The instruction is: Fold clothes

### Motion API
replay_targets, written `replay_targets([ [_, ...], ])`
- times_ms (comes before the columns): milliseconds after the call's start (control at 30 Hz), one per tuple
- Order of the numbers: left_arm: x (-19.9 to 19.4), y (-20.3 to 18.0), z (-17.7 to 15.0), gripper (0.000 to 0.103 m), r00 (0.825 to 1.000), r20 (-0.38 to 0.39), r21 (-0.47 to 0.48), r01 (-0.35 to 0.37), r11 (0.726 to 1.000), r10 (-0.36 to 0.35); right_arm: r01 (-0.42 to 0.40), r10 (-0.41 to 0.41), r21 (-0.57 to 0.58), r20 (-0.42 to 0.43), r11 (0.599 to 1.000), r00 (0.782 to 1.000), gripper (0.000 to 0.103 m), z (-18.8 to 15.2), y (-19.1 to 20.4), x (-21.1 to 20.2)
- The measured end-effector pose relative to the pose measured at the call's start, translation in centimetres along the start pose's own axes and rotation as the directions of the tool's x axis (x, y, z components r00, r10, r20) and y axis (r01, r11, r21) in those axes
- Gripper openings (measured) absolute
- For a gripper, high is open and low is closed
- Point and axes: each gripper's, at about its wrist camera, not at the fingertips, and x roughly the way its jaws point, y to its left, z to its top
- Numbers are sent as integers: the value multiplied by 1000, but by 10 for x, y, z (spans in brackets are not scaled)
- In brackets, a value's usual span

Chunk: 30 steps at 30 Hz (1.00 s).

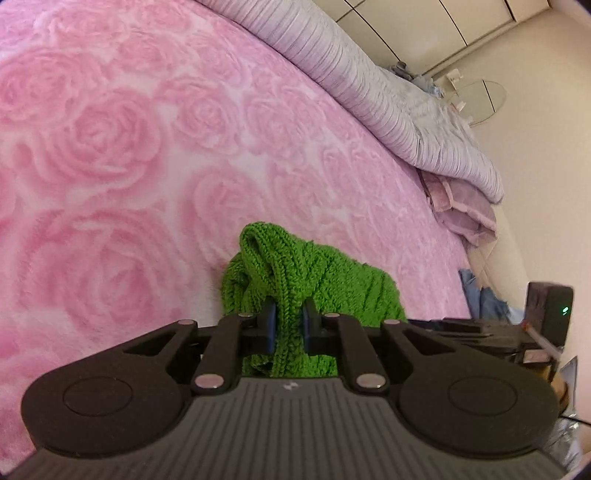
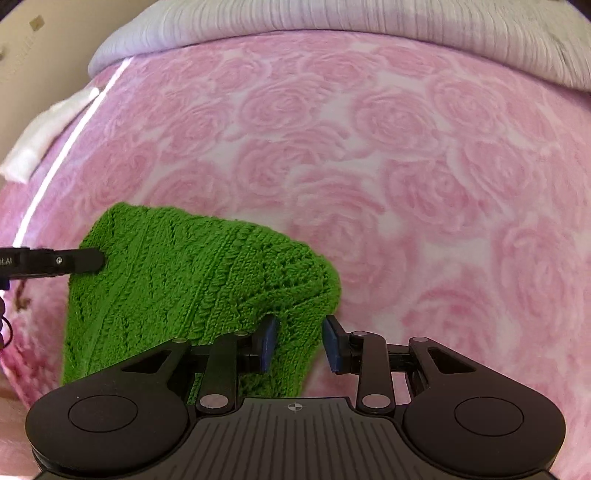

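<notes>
A green knitted garment (image 2: 192,280) hangs bunched above the pink rose-patterned blanket (image 2: 406,177). My right gripper (image 2: 300,341) holds one folded edge of it; its blue pads stand fairly wide apart, and the thick knit fills the gap at the tips. In the left wrist view, my left gripper (image 1: 290,325) is shut on a gathered bunch of the same garment (image 1: 295,273). One black finger of the left gripper (image 2: 79,260) also shows at the left edge of the right wrist view, pressed into the knit.
A grey ribbed duvet (image 1: 369,85) lies rolled along the far edge of the bed. Crumpled pink bedding (image 1: 461,214) and blue cloth (image 1: 484,295) sit at the bed's right end. A white cloth (image 2: 48,133) lies at the left edge. Cupboard doors (image 1: 443,26) stand behind.
</notes>
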Motion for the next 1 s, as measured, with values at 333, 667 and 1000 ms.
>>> replay_targets([
  [333, -7, -10, -26, 16, 997, 57, 36, -51, 998, 49, 54, -53, -16, 65, 998, 996, 33, -11, 8, -1],
  [667, -65, -2, -116, 34, 999, 38, -175, 32, 984, -25, -19, -34, 217, 237, 976, 971, 33, -107, -9, -52],
  [1000, -83, -25, -159, 6, 995, 99, -74, -14, 997, 21, -17, -34, 212, 237, 977, 971, 33, -154, 32, -61],
])
